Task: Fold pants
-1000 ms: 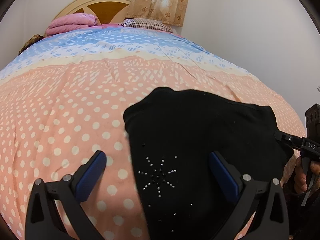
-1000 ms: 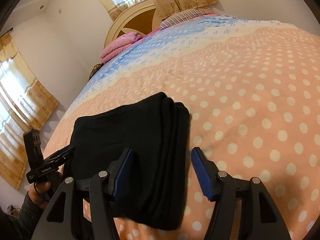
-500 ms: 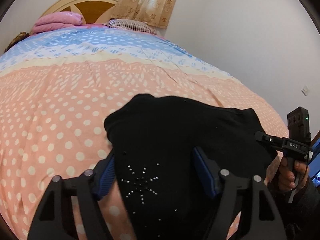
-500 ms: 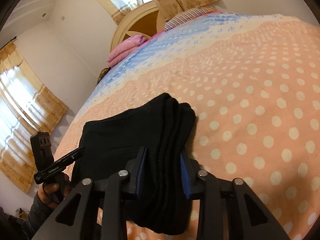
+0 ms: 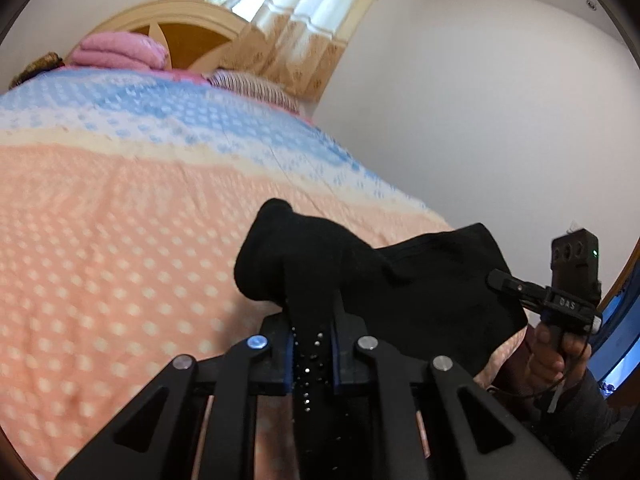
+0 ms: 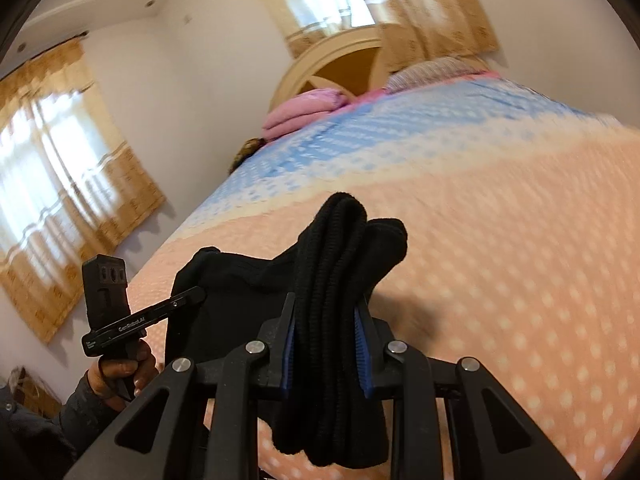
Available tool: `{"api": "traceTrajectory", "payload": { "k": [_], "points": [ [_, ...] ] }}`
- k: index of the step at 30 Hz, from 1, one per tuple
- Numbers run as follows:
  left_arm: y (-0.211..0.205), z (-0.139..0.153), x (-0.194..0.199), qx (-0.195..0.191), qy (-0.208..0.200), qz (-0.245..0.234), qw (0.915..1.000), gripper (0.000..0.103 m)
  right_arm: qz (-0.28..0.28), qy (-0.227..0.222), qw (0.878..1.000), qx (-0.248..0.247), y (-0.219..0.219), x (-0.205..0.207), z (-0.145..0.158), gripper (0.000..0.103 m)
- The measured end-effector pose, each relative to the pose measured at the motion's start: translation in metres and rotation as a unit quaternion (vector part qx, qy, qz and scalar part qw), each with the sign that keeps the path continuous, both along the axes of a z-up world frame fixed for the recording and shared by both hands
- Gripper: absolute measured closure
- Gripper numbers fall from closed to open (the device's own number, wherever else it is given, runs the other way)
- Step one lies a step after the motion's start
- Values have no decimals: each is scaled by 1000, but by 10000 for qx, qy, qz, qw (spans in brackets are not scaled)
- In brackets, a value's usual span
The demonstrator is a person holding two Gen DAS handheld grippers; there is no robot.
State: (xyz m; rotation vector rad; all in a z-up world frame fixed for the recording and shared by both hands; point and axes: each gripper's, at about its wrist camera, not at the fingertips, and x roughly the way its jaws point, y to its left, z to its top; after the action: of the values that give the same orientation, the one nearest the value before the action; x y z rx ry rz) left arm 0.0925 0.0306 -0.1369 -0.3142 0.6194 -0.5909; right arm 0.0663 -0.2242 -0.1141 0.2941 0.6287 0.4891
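The folded black pants (image 5: 400, 280) hang lifted above the polka-dot bed, held at both ends. My left gripper (image 5: 312, 344) is shut on the end with small rhinestones. My right gripper (image 6: 326, 344) is shut on the thick stacked layers of the pants (image 6: 340, 264) at the other end. Each view shows the other gripper pinching the far edge: the right one in the left wrist view (image 5: 504, 280), the left one in the right wrist view (image 6: 192, 294).
The bed (image 5: 120, 260) has a peach, cream and blue dotted cover. Pink folded bedding (image 5: 120, 50) and a striped pillow (image 5: 256, 88) lie by the wooden headboard (image 6: 340, 64). White walls and curtained windows (image 6: 52, 184) surround the bed.
Both grippers went from open around the folded pants to shut on them, and then lifted the pants off the bed. Both cameras have tilted upward.
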Motion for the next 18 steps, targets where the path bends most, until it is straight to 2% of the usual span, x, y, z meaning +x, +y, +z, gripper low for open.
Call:
{"api": "traceTrajectory", "payload": {
  "k": [4, 9, 12, 18],
  "points": [
    [41, 16, -7, -25, -172, 426, 9989, 89, 406, -29, 9991, -139, 44, 37, 12, 77],
    [102, 23, -11, 212, -246, 1153, 9928, 89, 966, 42, 9952, -162, 116, 88, 12, 77],
    [138, 24, -13, 514, -307, 1619, 9850, 89, 1289, 87, 9914, -216, 167, 116, 7, 77],
    [188, 11, -5, 773, -195, 2232, 9715, 89, 1573, 295, 9865, -335, 248, 159, -19, 77]
  ]
}}
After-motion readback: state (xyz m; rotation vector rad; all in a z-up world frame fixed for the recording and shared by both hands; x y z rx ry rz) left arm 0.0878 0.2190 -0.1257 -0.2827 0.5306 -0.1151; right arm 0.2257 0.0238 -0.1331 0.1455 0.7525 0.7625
